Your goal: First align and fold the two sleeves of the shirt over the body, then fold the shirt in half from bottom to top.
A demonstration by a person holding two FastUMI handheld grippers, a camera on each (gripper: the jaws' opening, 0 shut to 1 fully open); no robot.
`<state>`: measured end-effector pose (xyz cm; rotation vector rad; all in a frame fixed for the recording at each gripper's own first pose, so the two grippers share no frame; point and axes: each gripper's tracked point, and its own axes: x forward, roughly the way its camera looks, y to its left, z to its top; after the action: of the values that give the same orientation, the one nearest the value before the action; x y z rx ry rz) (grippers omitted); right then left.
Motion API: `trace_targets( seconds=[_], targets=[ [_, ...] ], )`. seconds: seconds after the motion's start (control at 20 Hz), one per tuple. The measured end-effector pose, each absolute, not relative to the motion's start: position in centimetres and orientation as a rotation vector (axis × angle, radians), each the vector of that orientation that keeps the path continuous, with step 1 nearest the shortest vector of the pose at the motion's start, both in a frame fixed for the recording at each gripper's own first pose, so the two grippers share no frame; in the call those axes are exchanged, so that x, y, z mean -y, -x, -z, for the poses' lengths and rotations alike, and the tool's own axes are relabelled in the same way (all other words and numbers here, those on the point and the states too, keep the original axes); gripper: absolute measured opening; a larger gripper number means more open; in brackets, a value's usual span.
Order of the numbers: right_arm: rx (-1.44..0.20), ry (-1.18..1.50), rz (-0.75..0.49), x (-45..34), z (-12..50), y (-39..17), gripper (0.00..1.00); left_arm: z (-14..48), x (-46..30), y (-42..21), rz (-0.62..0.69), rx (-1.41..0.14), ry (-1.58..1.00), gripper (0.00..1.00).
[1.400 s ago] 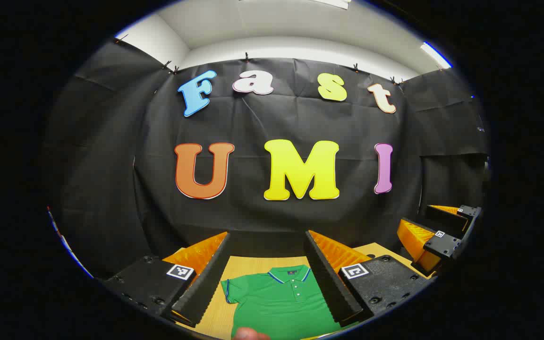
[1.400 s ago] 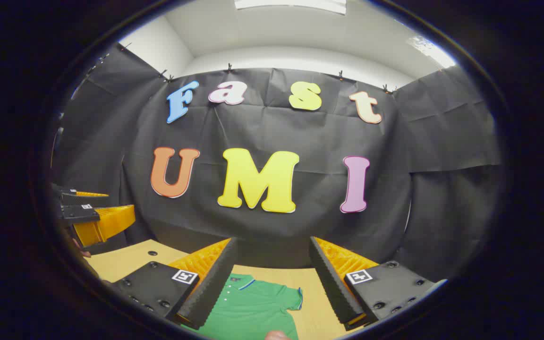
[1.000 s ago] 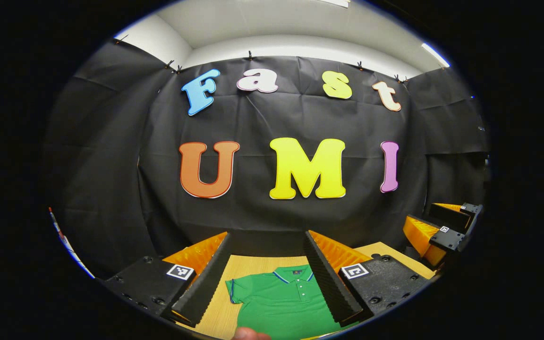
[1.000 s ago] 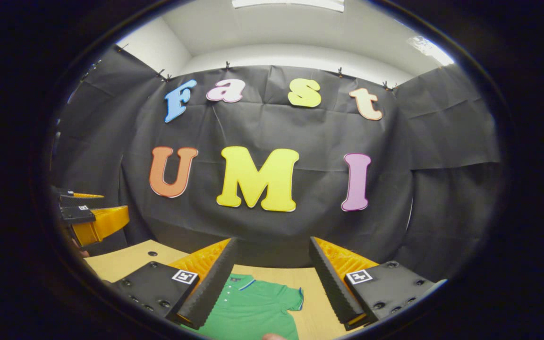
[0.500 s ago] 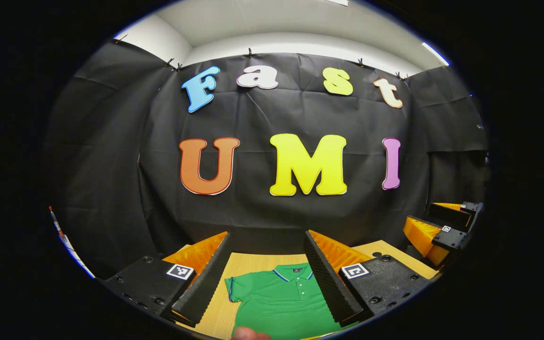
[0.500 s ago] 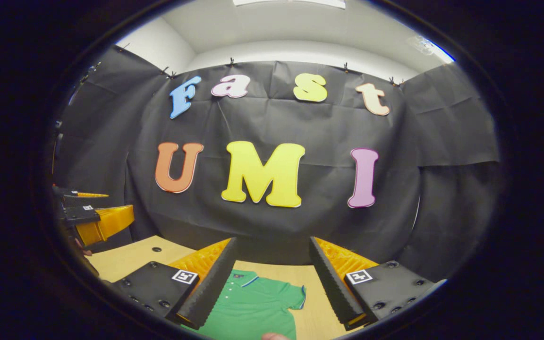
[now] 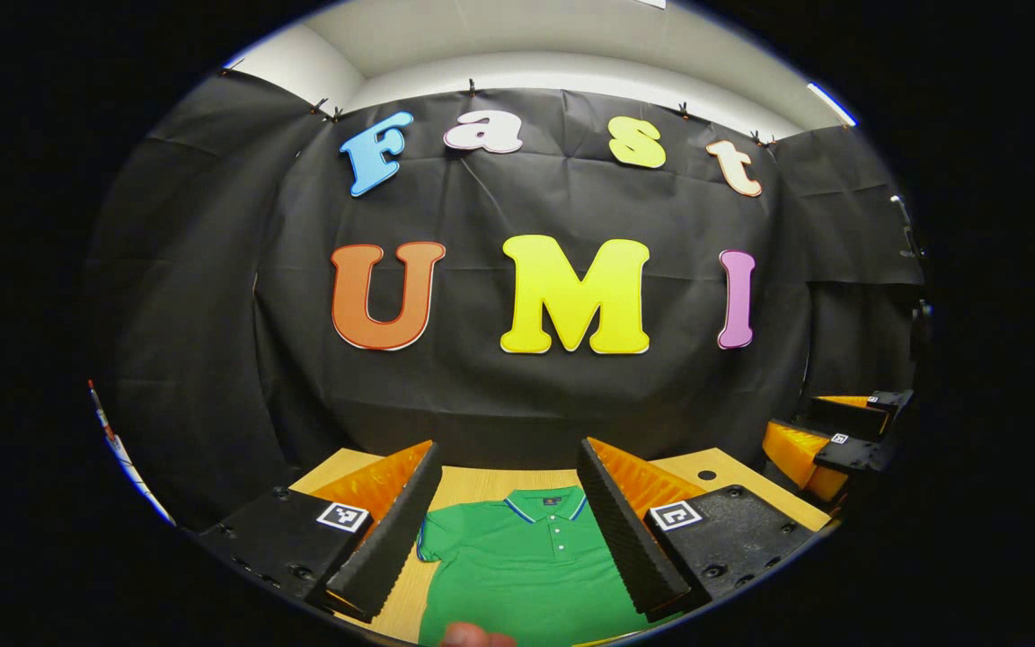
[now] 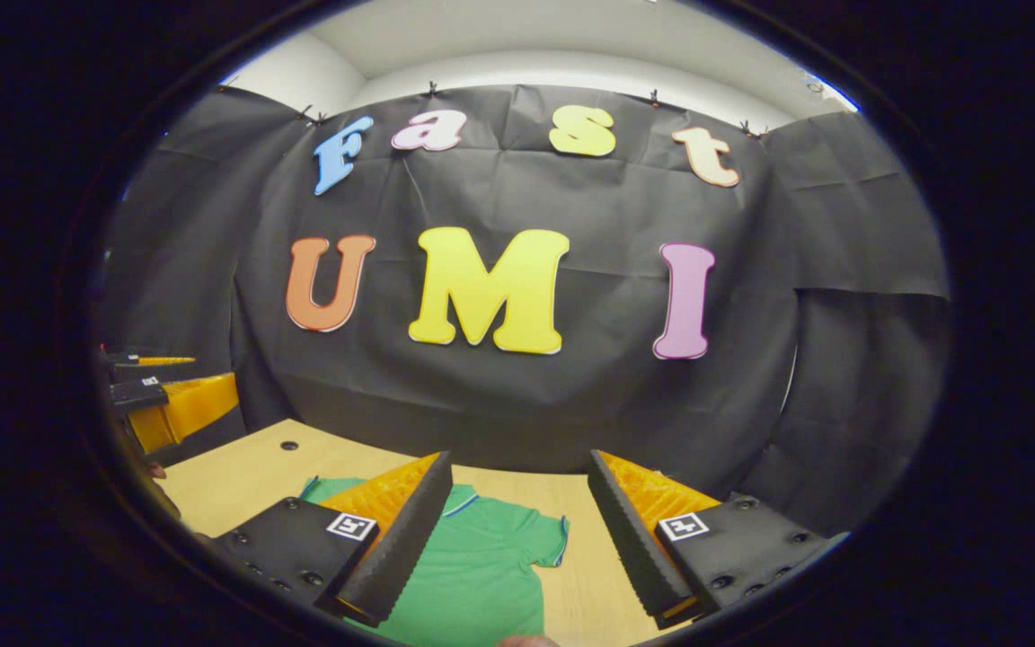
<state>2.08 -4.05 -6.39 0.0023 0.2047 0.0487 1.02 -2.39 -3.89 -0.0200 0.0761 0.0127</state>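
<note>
- On the desk (image 7: 482, 485) in front of me, the green shirt (image 7: 526, 566) lies flat with its collar (image 7: 546, 505) toward the booth wall and both short sleeves spread out to the sides.
- My left gripper (image 7: 508, 530) hangs above the shirt, fingers spread wide, holding nothing; the chest and collar show between them.
- My right gripper (image 8: 517, 539) is also spread wide and empty; between its fingers I see the shirt's right sleeve (image 8: 546, 544) and bare desk beside it.
- I judge that no fold is made yet, so the step in hand is the approach for the sleeve fold.
- Next, I think each gripper must go down to its own sleeve edge, pinch only the top layer, and bring it inward over the body.
- The two sleeves should meet evenly, so the grips must be at matching places.
</note>
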Motion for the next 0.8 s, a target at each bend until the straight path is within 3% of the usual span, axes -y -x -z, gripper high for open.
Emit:
trace_targets(
  seconds=[0.45, 0.8],
  targets=[
    [-0.400, -0.037, -0.056, 8.0, 14.9, -4.4, 0.99, 6.1, 4.1, -1.5, -0.025, -0.132, 0.001, 0.98],
    [-0.539, -0.109, -0.058, 10.6, 21.9, -10.5, 0.98, 7.9, 4.6, -2.5, -0.057, -0.181, -0.001, 0.98]
  ],
)
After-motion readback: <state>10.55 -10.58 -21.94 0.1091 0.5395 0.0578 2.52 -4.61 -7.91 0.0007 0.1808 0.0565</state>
